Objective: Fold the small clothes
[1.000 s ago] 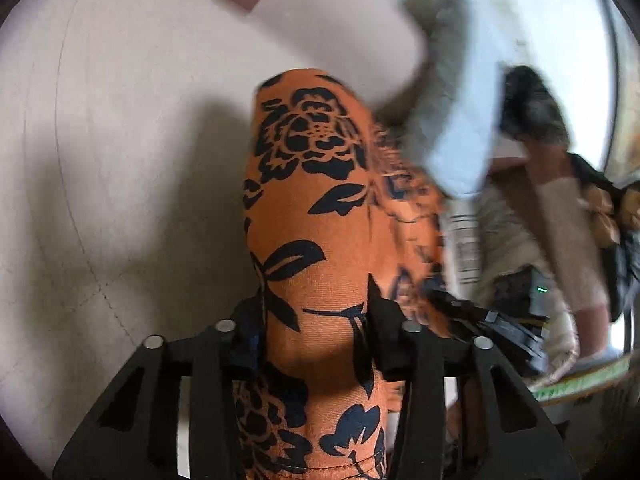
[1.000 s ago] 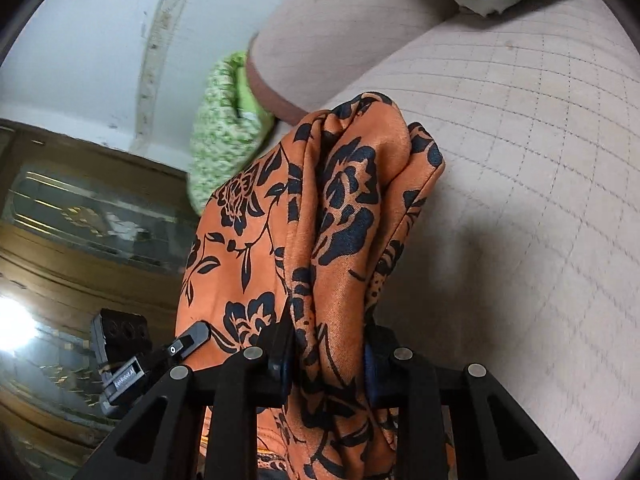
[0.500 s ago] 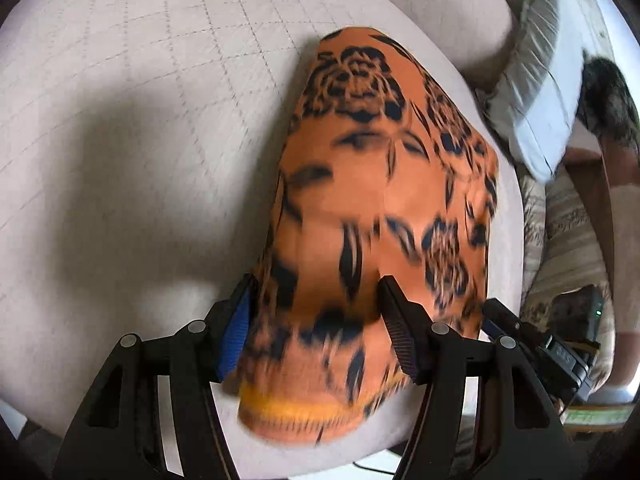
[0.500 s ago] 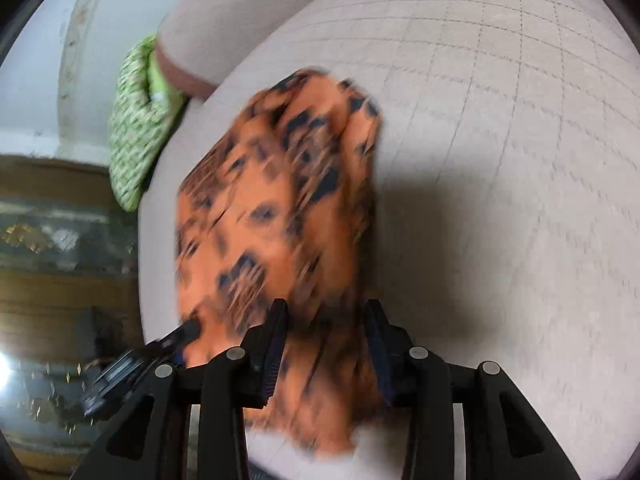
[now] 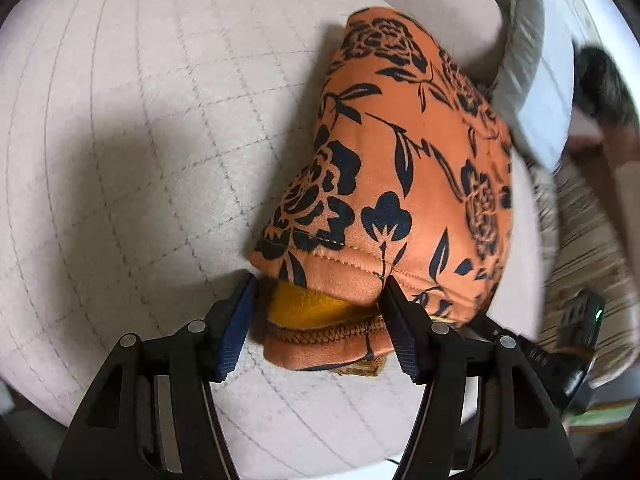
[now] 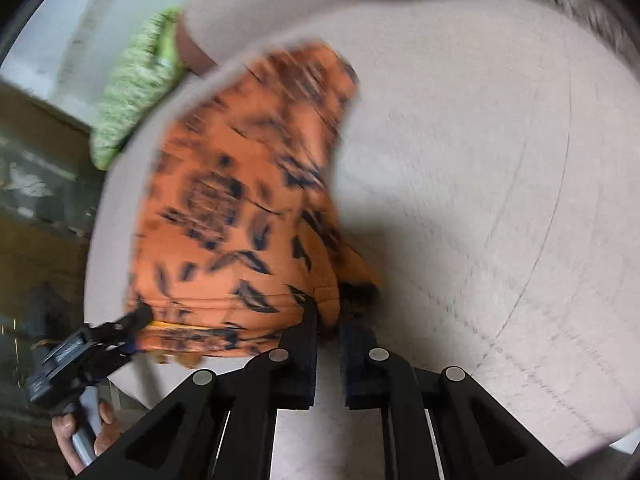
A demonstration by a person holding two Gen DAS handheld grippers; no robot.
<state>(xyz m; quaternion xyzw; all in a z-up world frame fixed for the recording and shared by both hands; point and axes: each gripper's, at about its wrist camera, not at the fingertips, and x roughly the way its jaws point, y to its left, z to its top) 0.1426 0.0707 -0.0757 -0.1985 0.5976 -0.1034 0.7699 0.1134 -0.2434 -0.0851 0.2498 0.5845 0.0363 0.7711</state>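
Cushion: we see a pale quilted cushion [image 5: 132, 152] carrying everything; it is our landmark, and its near edge runs just under both tongs.

Garment: the orange flowered garment [image 5: 404, 152] lies folded on the cushion. We judge its long axis runs from the cushion's near edge, where the hems are, away toward the far side and the backrest. The stacked hems and a yellow inner layer face the tongs.

Left tongs: the left tongs [image 5: 320, 326] stand at the cushion's near edge with the hem stack between them. Their jaws have just been opening; the left pad stands clear of the cloth, the right pad sits against or just beside it, so we read them as released, not gripping.

Right tongs: the right tongs [image 6: 328, 344] sit at the same near edge, at the garment's other hem corner. Their jaws have just been closing and are now nearly together, pinching a bunched corner of the orange cloth. This view is blurred, so we cannot tell how much cloth is caught.

Nearer hand: both touch or flank the near hem; only the right holds it.

Coming move, our judgement: any further fold travels along the long axis, from the near hem toward the cushion's far side.

Far side: a green patterned cloth [image 6: 132, 96] lies off the cushion's far left edge, well apart.
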